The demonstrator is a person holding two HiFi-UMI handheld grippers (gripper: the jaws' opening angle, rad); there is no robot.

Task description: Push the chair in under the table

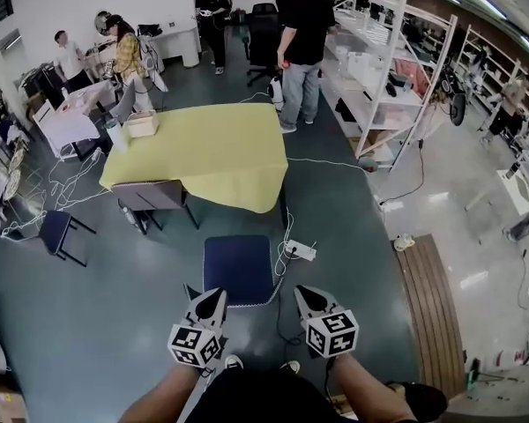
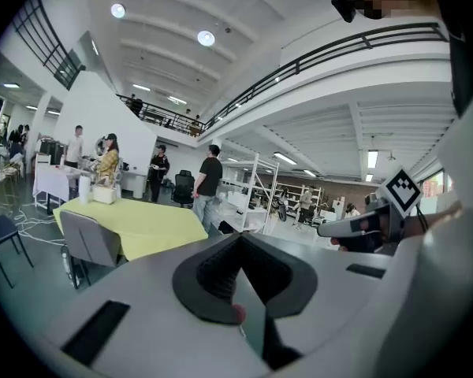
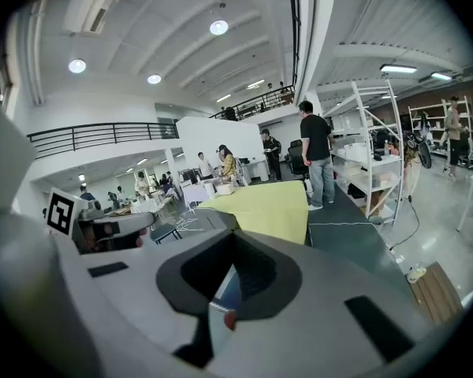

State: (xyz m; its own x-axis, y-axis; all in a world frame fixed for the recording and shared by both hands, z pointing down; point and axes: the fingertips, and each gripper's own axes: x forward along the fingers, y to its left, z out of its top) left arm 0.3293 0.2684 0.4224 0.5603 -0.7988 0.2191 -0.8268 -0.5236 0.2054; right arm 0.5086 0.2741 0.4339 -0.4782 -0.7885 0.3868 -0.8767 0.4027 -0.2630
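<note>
The left hand-held gripper and the right hand-held gripper are held side by side, both closed with nothing between the jaws. Just beyond their tips stands the dark blue padded chair; whether they touch it cannot be told. A white power strip lies on the floor beside it. The chair is well apart from the yellow-draped table, where a grey chair sits at the near left edge.

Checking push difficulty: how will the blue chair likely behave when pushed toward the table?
The blue chair looks slim-framed, so it is probably light and should slide easily on the smooth floor. The power strip lying beside it might snag a leg.
</note>
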